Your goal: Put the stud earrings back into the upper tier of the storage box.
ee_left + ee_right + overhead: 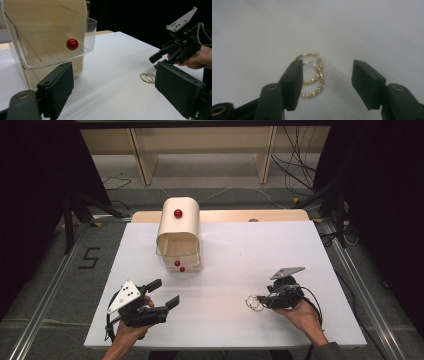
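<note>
Right claw (325, 85) spread wide around gold hoop earrings (313, 75); left claw (112, 92) released

Gold, glittery hoop earrings (313, 76) gleam on the plain white table (235, 245). Both grippers have black jaws and pale grey top plates. The far cabinet (179, 222) is cream, its knobs (178, 213) glossy red, its drawer (50, 42) clear.

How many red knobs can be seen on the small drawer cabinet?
3. One red knob sits on the cabinet's rounded top, and two lower ones sit on the drawer fronts facing the person, the upper drawer pulled open. Others may be hidden.
</note>
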Available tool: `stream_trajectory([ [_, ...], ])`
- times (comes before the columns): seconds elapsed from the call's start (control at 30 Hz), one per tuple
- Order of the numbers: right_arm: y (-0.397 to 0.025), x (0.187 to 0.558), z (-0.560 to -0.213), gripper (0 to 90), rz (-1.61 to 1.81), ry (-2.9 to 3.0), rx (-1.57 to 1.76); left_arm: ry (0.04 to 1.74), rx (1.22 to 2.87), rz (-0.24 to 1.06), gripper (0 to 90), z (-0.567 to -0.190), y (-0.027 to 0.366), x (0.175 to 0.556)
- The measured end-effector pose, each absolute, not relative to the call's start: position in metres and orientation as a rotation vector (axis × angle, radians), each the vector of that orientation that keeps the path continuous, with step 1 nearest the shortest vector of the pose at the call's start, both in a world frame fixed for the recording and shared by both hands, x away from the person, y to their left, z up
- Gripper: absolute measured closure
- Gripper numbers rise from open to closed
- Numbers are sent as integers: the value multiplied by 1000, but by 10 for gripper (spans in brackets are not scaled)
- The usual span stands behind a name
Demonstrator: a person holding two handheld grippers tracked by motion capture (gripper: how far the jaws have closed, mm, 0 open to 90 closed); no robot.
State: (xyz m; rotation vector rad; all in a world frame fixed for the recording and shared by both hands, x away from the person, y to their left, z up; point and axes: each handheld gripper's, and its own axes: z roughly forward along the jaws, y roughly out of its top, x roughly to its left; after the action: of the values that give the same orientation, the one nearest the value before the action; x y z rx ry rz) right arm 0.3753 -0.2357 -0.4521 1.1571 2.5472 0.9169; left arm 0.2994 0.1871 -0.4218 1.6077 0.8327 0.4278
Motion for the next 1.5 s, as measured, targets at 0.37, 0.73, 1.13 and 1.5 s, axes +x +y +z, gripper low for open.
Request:
stream_trajectory([
  [0.37, -230, 382, -465, 642, 838, 2634, 1162, 830, 1607, 428, 153, -421, 187, 299],
  [0.73, -226, 383, -470, 797, 786, 2653, 1153, 829, 1607, 428, 153, -421, 187, 299],
  [1.13, -227, 382, -465, 862, 799, 2635, 1133, 830, 1604, 428, 153, -421, 188, 299],
  [1.5, -228, 375, -431, 865, 958, 2539, 1076, 832, 1604, 431, 153, -421, 188, 299],
])
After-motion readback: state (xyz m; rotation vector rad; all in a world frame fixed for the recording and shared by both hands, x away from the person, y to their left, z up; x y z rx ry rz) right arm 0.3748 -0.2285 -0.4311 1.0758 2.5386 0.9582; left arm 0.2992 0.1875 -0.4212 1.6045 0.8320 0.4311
